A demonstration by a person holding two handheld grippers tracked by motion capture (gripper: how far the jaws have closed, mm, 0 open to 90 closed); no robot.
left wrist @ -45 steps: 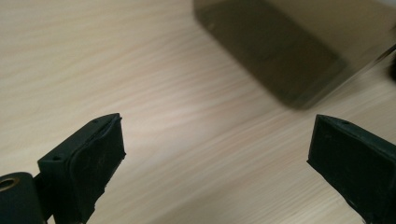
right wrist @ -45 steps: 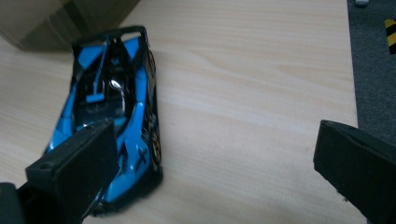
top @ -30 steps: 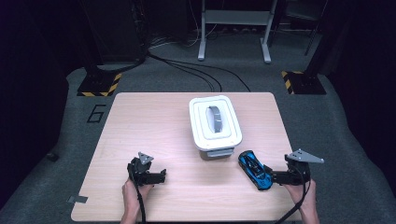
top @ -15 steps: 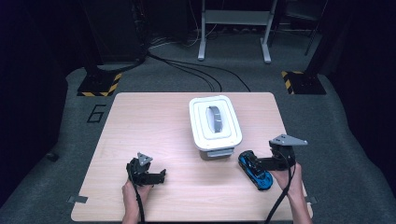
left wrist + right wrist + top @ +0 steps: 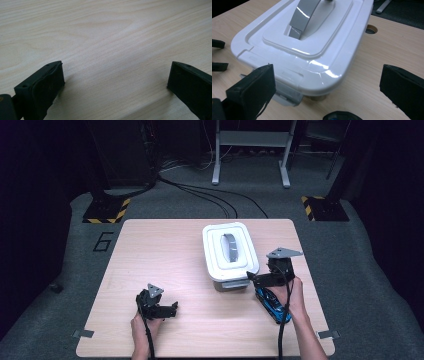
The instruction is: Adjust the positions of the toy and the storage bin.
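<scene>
- White plastic box [image 5: 230, 254], lid on, grey handle [image 5: 229, 247] on top: that's my landmark, sitting a bit right of centre on the table.
- Big change over the last second: my right gripper [image 5: 257, 279] has swung in from the far right and now hangs just off the box's near right corner. A second ago it was well clear of the box, out past the toy car.
- The blue toy car [image 5: 270, 302] is on the wood just beside that same near right corner, under my right hand [image 5: 290, 295], and looks like it hasn't budged.
- Right jaws are spread wide with nothing between them. In the right gripper view they frame the box's corner [image 5: 317, 82], and the car's roof [image 5: 342, 116] just pokes in at the bottom edge.
- My read: I've gone past the car and I'm lining up on the box, probably to deal with the lid first so the car can go in. Just a guess.
- Left gripper [image 5: 172, 309] hasn't moved, parked near-left of the box and well apart from it, jaws released over bare wood [image 5: 107, 50].
- Surface is pale wood-grain tabletop [image 5: 150, 255], with a round cable hole [image 5: 371, 29] beyond the box.
- Room's dark: grey floor, cables [image 5: 200, 195] and a metal stand [image 5: 250, 150] behind the box, hazard-striped feet [image 5: 105, 212] either side, a "6" [image 5: 102, 241] on the floor left of it.
</scene>
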